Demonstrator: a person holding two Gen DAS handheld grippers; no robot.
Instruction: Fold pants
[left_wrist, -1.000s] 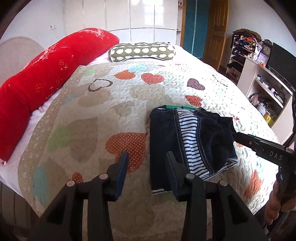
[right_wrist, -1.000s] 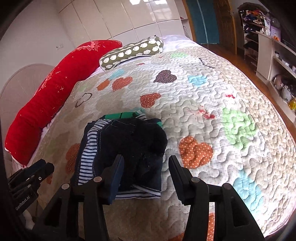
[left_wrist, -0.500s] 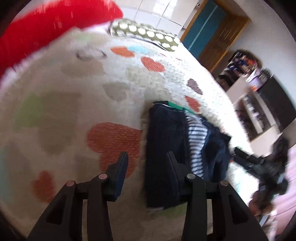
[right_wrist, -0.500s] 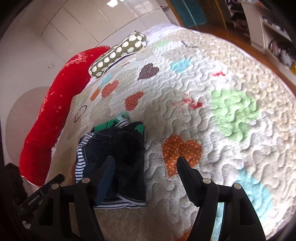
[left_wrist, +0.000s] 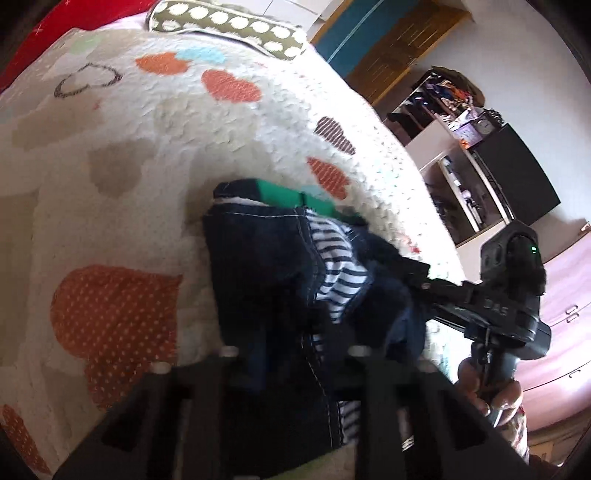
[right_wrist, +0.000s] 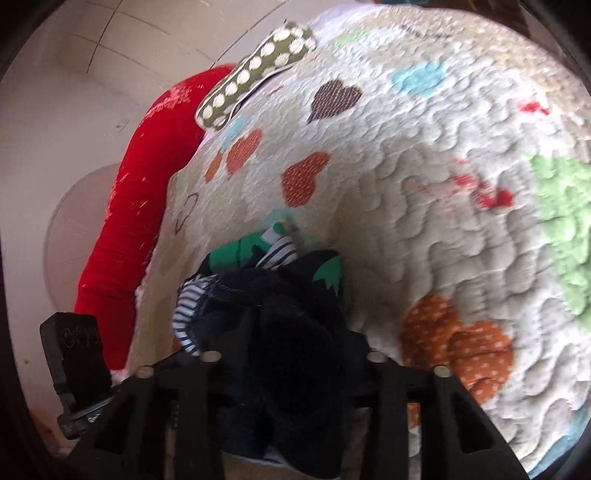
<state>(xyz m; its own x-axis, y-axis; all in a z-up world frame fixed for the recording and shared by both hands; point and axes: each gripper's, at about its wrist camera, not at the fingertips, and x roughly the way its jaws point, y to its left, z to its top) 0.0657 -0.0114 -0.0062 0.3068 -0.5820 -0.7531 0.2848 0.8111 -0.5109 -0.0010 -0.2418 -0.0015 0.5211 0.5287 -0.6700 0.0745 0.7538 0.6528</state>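
Observation:
The folded dark denim pants (left_wrist: 258, 266) with a navy-and-white striped lining and a green waistband lie on the heart-patterned quilt (left_wrist: 129, 147). In the left wrist view my left gripper (left_wrist: 291, 332) has its fingers pushed into the near edge of the pants, with cloth between them. My right gripper (left_wrist: 417, 277) reaches into the pants' right side. In the right wrist view my right gripper (right_wrist: 291, 332) has the dark pants (right_wrist: 288, 325) bunched between its fingers. The fingertips of both are hidden in cloth.
A red bolster (right_wrist: 125, 221) and a green dotted pillow (left_wrist: 229, 29) lie at the head of the bed. Shelves and a dark screen (left_wrist: 517, 177) stand to the right of the bed. The other gripper's body (right_wrist: 74, 354) shows at left.
Both grippers have moved forward from in front of the pants into them. Their fingers, open before, now have cloth between them. The pants look bunched up.

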